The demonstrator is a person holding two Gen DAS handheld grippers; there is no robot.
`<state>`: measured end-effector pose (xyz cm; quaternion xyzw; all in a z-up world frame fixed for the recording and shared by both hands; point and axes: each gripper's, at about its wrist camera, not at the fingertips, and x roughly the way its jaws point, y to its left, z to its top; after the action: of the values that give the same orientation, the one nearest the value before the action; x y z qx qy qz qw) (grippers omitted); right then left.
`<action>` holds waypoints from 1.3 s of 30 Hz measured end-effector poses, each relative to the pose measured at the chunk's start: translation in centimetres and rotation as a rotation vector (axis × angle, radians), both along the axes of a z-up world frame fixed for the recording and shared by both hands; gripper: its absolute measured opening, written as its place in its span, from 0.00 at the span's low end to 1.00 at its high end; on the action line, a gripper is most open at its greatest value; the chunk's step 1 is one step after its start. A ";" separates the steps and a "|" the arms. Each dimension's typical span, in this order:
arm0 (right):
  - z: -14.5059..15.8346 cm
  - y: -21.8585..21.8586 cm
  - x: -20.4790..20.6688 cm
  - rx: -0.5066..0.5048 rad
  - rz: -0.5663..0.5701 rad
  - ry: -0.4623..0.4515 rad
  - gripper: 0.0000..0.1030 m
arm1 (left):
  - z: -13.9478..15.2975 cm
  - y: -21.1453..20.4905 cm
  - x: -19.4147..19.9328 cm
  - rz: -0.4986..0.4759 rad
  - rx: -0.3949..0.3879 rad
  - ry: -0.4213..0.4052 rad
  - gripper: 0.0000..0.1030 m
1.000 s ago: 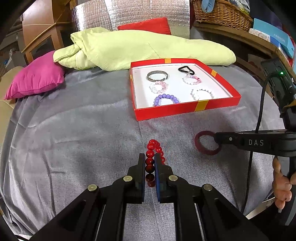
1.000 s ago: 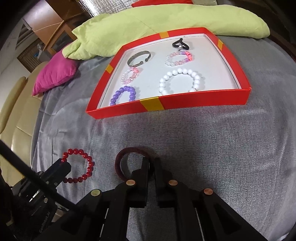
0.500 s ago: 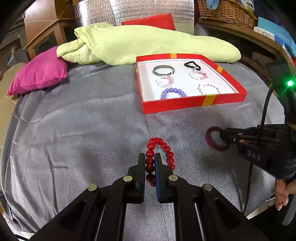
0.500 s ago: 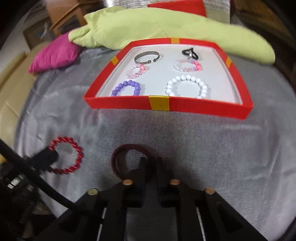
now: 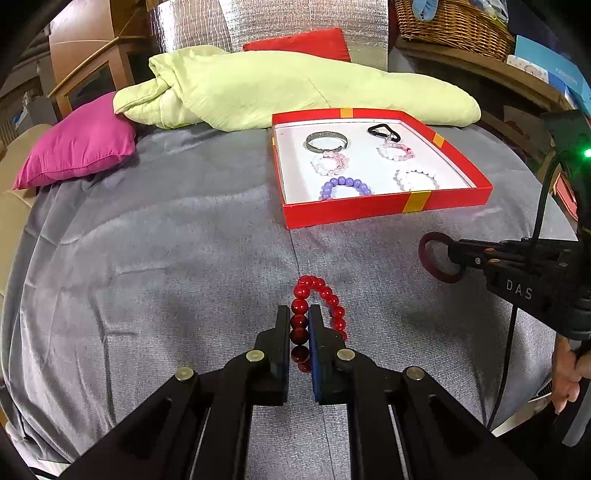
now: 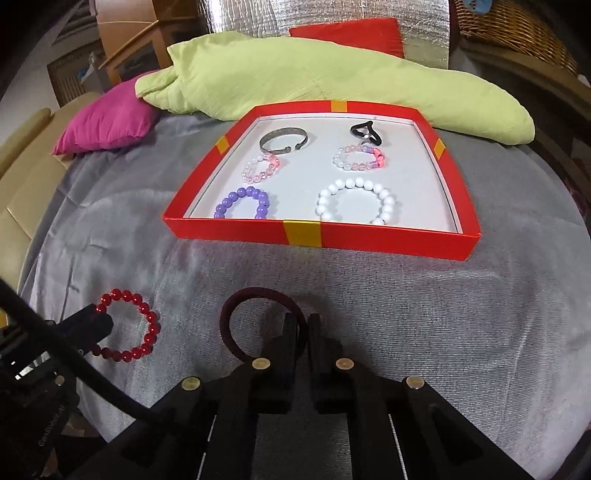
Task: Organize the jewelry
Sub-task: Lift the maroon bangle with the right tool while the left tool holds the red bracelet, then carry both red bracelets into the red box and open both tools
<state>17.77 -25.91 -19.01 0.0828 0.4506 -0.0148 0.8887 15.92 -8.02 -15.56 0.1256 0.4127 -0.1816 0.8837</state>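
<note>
My left gripper (image 5: 299, 314) is shut on a red bead bracelet (image 5: 325, 295) and holds it above the grey cloth; the bracelet also shows in the right wrist view (image 6: 142, 328). My right gripper (image 6: 303, 321) is shut on a dark maroon ring bracelet (image 6: 236, 306), also seen in the left wrist view (image 5: 430, 258). Beyond them lies a red tray (image 5: 347, 214) with a white floor, holding a metal bangle (image 5: 327, 142), a black hair tie (image 5: 382, 131), two pink bead bracelets (image 5: 328, 164), a purple one (image 5: 345, 186) and a white one (image 5: 417, 179).
A grey cloth (image 5: 166, 258) covers the surface. A magenta pillow (image 5: 81, 146) lies at the far left, a lime-green quilt (image 5: 295, 90) behind the tray, a red cushion (image 5: 303, 42) further back. A wicker basket (image 5: 450, 18) stands on a shelf at the back right.
Both grippers have lifted their bracelets off the cloth and pulled back, so the tray sits farther away. The right gripper has swung to face the tray squarely.
</note>
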 end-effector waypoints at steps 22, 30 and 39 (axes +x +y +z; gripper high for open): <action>-0.1 -1.8 -0.3 0.022 -0.030 0.005 0.06 | 0.1 -0.7 -0.3 -0.018 0.002 -0.003 0.09; 0.1 -1.8 -0.3 0.031 -0.036 0.000 0.06 | 0.5 -1.2 -0.5 -0.028 -0.007 -0.008 0.10; 0.3 -2.3 -0.4 0.051 -0.050 -0.009 0.06 | 0.8 -1.5 -0.6 -0.029 -0.020 -0.010 0.10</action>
<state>17.36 -28.24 -18.70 0.1166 0.4445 -0.0251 0.8878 15.31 -9.49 -14.75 0.1236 0.4046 -0.1979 0.8842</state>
